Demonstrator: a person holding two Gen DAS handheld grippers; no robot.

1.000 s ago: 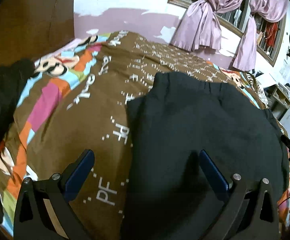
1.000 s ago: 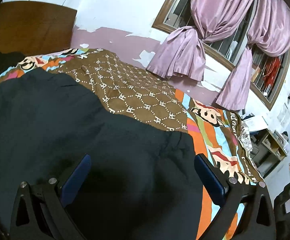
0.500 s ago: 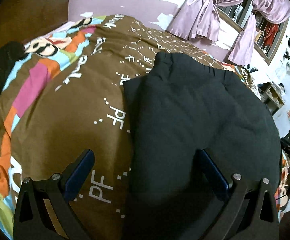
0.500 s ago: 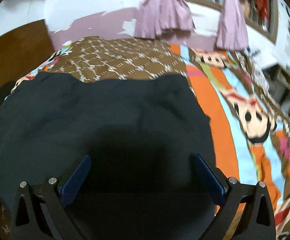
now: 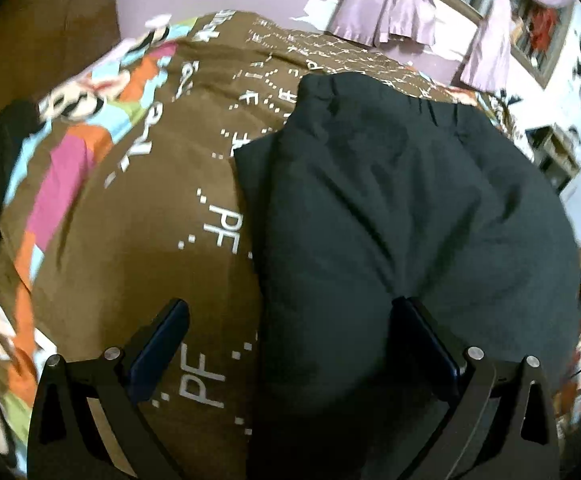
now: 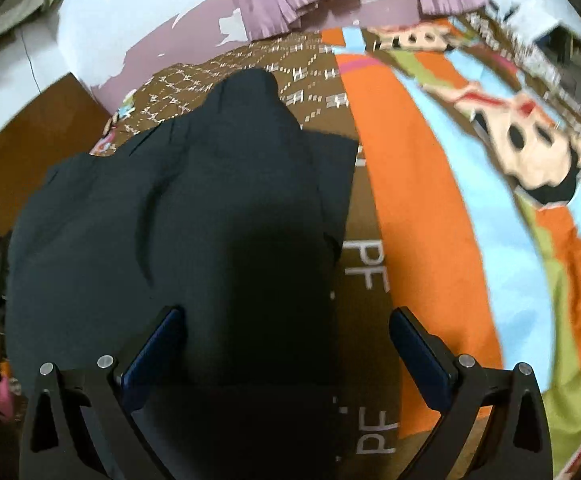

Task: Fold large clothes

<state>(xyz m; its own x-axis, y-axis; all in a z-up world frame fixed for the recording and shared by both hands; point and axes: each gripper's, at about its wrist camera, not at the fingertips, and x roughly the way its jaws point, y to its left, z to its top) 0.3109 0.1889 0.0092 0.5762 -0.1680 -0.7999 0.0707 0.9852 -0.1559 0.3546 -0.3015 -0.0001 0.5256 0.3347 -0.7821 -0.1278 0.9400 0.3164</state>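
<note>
Trousers (image 5: 402,208) lengthwise — waistband seemingly far

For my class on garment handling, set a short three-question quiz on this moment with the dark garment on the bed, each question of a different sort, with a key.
1. True or false: the left gripper is clamped shut on the dark garment.
2. Multiple choice: the garment lies on A) a bare wooden floor, B) a patterned bedspread, C) a white table.
3. Fill in: in the right wrist view, the right gripper straddles the garment's ____ edge, with bedspread under its right finger.

Key: 1 false, its jaws stand wide open; 2 B; 3 right.
</note>
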